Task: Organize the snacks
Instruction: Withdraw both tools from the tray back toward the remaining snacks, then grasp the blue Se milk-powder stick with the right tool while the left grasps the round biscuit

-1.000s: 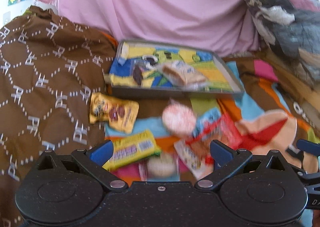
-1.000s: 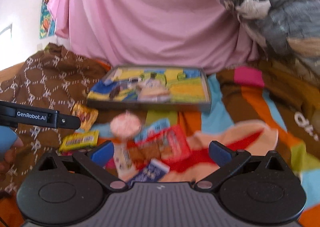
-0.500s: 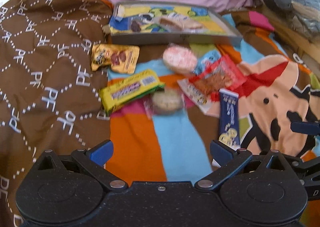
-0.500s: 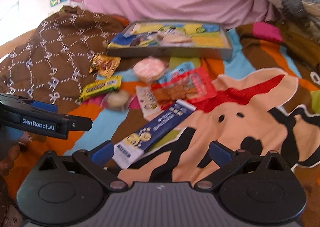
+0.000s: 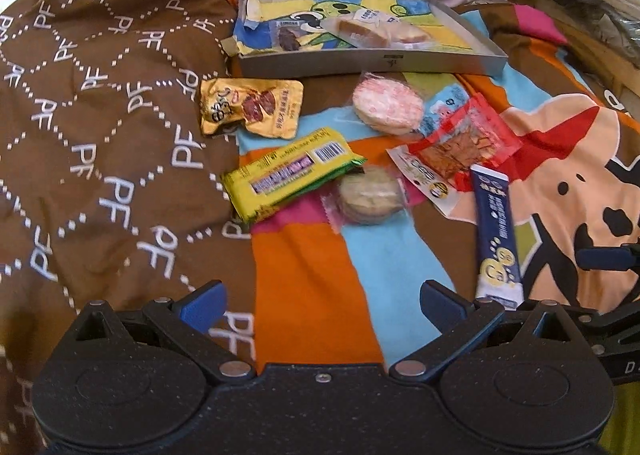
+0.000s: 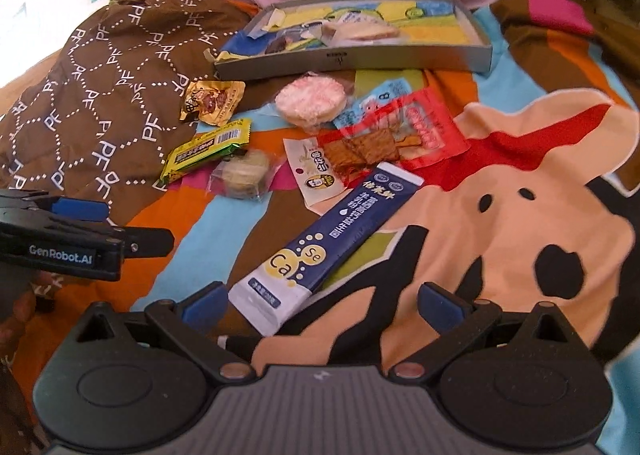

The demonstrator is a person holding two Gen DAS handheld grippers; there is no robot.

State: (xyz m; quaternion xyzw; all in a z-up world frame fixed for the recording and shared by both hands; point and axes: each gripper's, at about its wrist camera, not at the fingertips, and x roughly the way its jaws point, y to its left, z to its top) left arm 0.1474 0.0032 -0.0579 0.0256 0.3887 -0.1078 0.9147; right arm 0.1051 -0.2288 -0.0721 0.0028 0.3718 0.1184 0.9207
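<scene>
- right gripper [image 6: 320, 303] gaped empty, with the blue stick packet [image 6: 325, 243] just ahead, between its fingers.
- left gripper [image 5: 320, 301] hung spread wide, empty.
- only the right view caught a hand [image 6: 16, 307].

one grey tray [image 5: 360, 63], two wrapped snacks in it [image 5: 376, 31], seven snack packets on the blanket [image 5: 288, 175]

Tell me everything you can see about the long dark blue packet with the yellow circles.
The dark blue packet is a long, flat, glossy stick sachet with white ends, white characters, and yellow circles marked Ca and Se. It lies sealed on the colourful blanket, angled, nearest the right gripper, whose open jaws do not grip it. Its far end meets the white packet.
</scene>
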